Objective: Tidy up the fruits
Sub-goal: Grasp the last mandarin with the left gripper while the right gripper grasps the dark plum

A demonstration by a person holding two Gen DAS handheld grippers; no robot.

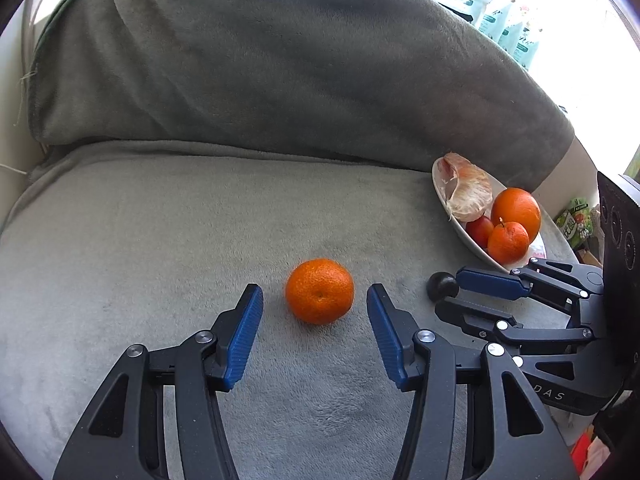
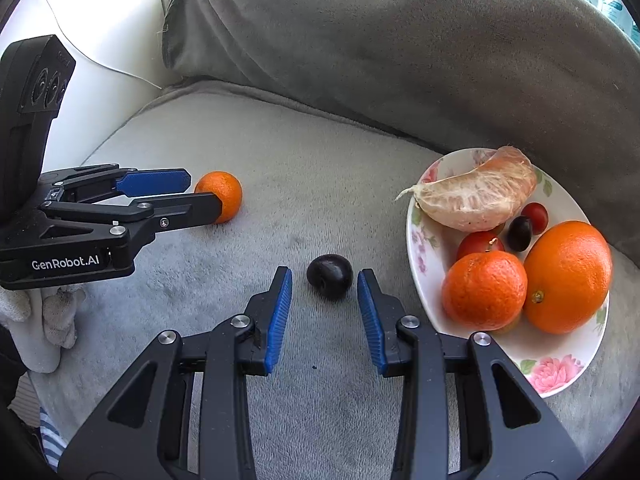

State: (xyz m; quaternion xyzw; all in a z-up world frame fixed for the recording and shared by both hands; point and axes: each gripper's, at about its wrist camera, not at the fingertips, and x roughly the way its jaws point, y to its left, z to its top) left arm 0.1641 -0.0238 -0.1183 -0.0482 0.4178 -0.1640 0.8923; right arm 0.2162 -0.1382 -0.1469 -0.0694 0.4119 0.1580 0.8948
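left gripper point(image 1: 315, 296) spread round mandarin point(image 1: 319, 291), stem-dimple toward camera | right gripper point(image 2: 325, 280) spread round plum point(image 2: 329, 276)

A soft grey fleece-covered sofa seat point(image 2: 320, 184) is carrying everything here, its plush blanket lying slightly rumpled. A small round orange mandarin point(image 1: 319, 291) is resting directly on the fleece toward the left. A small, dark purple, glossy plum-like fruit point(image 2: 329, 276) is sitting on the fleece, well apart from the mandarin. Near the dark fruit, at the right, a white oval ceramic plate with pink flower print point(image 2: 556, 374) is lying on the seat, holding more fruit.
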